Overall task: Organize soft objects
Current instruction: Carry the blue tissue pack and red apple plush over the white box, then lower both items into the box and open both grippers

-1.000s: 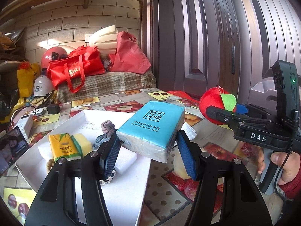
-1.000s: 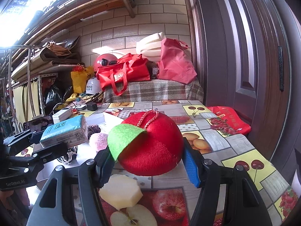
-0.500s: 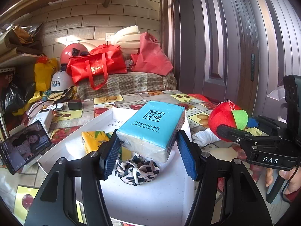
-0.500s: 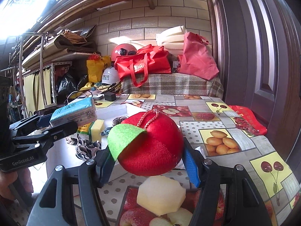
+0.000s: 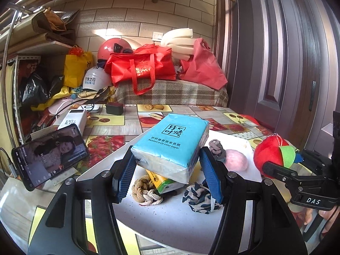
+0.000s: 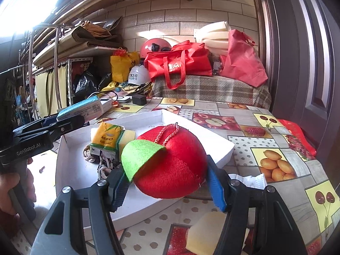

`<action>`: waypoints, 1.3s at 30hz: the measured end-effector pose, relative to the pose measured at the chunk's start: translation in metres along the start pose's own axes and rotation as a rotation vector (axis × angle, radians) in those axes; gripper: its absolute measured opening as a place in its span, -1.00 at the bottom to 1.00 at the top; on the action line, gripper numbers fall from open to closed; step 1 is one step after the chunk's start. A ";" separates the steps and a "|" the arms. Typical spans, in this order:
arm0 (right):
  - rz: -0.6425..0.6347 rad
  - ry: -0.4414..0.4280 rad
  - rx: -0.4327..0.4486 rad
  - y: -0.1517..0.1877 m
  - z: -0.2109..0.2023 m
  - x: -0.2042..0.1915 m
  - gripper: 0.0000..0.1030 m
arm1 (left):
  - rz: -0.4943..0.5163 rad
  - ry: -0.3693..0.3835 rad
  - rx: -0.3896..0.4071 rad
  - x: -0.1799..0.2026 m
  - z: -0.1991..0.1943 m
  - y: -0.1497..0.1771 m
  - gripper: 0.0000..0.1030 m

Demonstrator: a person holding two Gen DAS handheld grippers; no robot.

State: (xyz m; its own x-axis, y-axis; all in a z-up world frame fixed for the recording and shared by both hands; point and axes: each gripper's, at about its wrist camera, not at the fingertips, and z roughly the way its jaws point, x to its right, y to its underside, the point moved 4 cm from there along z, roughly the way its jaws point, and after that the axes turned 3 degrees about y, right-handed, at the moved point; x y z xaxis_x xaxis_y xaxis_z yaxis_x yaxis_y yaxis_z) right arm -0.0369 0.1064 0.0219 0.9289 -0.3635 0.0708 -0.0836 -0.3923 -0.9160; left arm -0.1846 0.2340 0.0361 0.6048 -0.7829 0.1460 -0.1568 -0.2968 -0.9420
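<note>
The left tool (image 5: 167,174) pinches one blue tissue pack (image 5: 170,146), the right tool (image 6: 167,184) one red plush apple (image 6: 170,165), above one white tray (image 6: 70,170) at 9 o'clock.

I see a pale tiled brick wall (image 5: 127,21) ahead of my tongs, a dark panelled door (image 5: 276,63) to their right, metal shelving (image 6: 53,74) to their left, sunlight (image 6: 21,0) glaring overhead.
</note>
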 end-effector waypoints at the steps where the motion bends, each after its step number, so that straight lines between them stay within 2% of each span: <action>1: -0.011 -0.013 -0.022 0.000 0.006 -0.004 0.27 | -0.003 -0.003 -0.002 -0.001 0.002 0.000 0.17; 6: -0.045 -0.064 -0.169 0.003 0.041 -0.018 0.26 | 0.019 -0.011 -0.010 0.000 0.008 -0.002 0.17; 10: -0.038 -0.080 -0.232 0.004 0.060 -0.021 0.26 | 0.030 -0.005 -0.020 0.001 0.014 -0.003 0.17; 14: -0.019 -0.053 -0.232 -0.003 0.076 -0.018 0.26 | 0.008 0.009 -0.030 -0.004 0.018 -0.005 0.17; 19: 0.049 0.029 -0.217 -0.015 0.095 -0.001 0.26 | -0.004 0.020 -0.042 -0.006 0.021 -0.005 0.17; 22: 0.087 0.038 -0.213 -0.017 0.099 0.006 0.26 | 0.005 0.022 -0.041 -0.004 0.023 -0.006 0.17; 29: 0.008 0.033 -0.131 -0.025 0.087 -0.010 0.27 | 0.053 -0.014 -0.064 0.003 0.043 -0.010 0.18; 38: -0.002 0.044 -0.117 -0.028 0.087 -0.012 0.30 | 0.057 -0.026 -0.103 0.004 0.054 -0.008 0.18; 39: 0.004 0.047 -0.114 -0.028 0.086 -0.011 0.31 | 0.058 -0.030 -0.100 0.004 0.053 -0.008 0.27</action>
State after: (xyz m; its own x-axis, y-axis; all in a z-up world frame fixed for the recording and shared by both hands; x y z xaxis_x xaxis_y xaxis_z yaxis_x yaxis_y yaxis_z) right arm -0.0135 0.1936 0.0127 0.9108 -0.4034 0.0879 -0.1303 -0.4829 -0.8660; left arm -0.1399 0.2626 0.0284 0.6153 -0.7841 0.0812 -0.2687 -0.3055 -0.9135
